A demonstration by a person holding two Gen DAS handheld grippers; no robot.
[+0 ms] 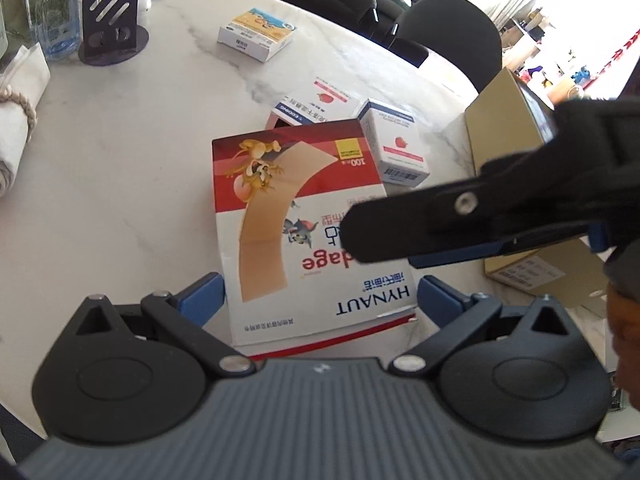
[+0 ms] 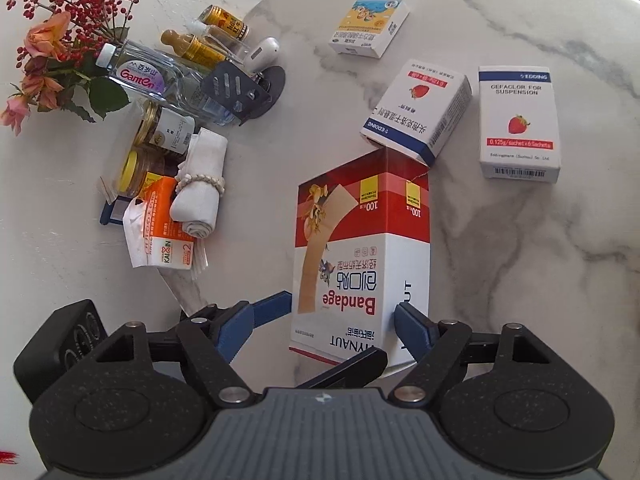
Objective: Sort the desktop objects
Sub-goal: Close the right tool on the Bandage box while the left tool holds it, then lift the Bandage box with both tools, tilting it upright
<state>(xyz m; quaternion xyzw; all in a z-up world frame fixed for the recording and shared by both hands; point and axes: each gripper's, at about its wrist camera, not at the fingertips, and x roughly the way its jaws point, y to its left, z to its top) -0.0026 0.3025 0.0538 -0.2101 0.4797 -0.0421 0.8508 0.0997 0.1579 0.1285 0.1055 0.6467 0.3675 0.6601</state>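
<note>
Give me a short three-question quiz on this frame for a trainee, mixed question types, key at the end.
1. True or false: the bandage box sits between the fingers of the left gripper.
2. How many strawberry boxes lie on the table? A one, B two, C three.
3. Short answer: in the right wrist view, which box lies farthest from the right gripper?

Key: 1 true. 2 B. 3 the yellow-and-blue box.
</note>
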